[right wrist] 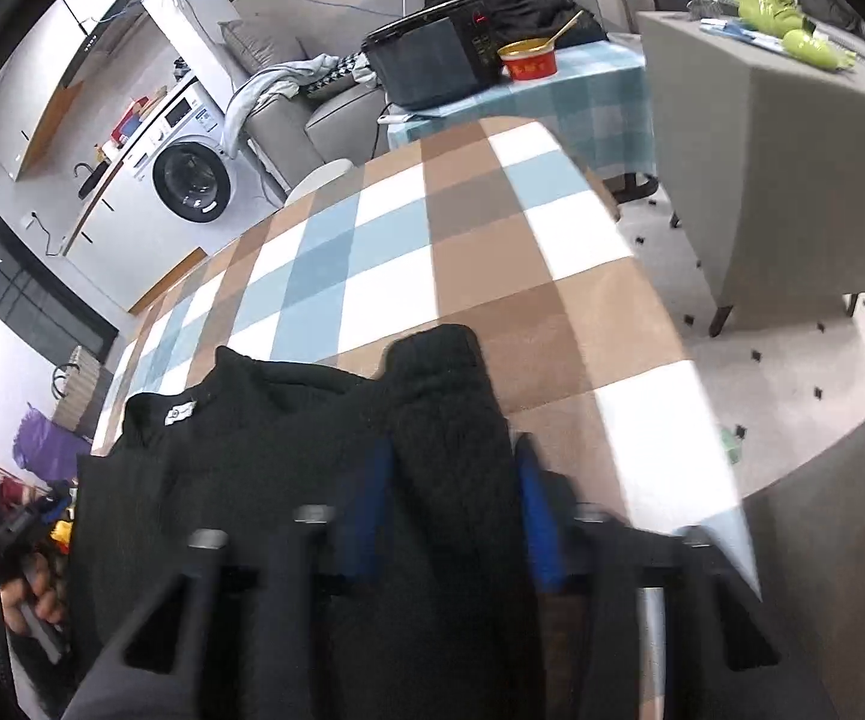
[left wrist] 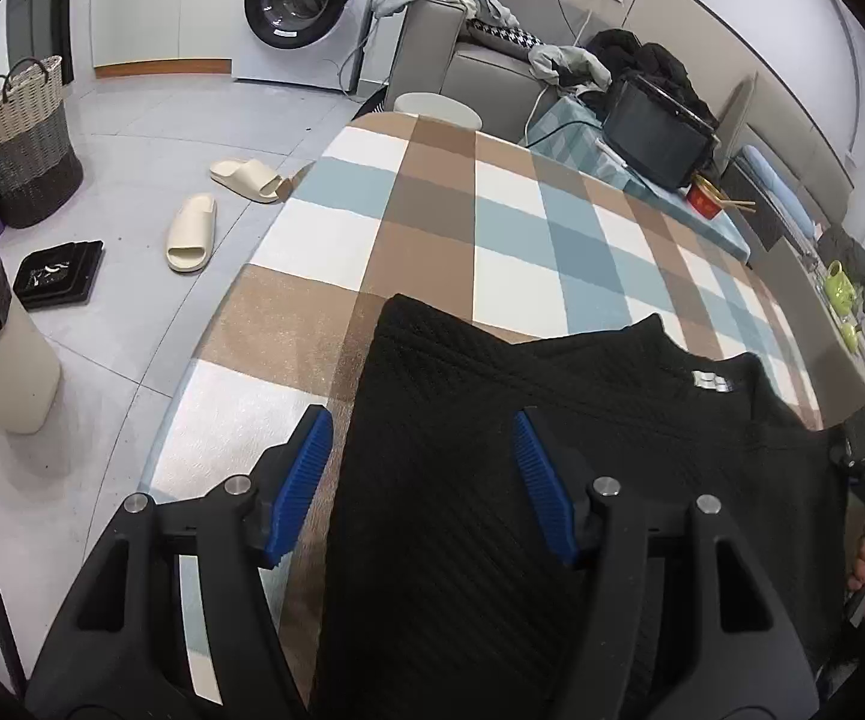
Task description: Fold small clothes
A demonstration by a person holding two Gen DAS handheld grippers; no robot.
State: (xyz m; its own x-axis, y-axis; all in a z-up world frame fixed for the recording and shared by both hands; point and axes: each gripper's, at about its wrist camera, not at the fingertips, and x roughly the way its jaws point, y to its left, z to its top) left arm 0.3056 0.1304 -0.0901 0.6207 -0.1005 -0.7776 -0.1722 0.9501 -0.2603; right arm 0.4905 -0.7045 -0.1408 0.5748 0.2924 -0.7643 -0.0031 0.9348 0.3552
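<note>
The black knit sweater [left wrist: 552,450] lies low-centre on the checked surface [left wrist: 432,210], soft and limp. The left claw [left wrist: 423,480] is spread over its edge; the blurred right claw [right wrist: 450,510] seems spread around a sleeve [right wrist: 444,396], a sensible hold.

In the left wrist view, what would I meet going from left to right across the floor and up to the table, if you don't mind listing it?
Woven laundry basket → black tray → nearer beige slipper → farther beige slipper → checked table cover → red bowl with chopsticks.
</note>
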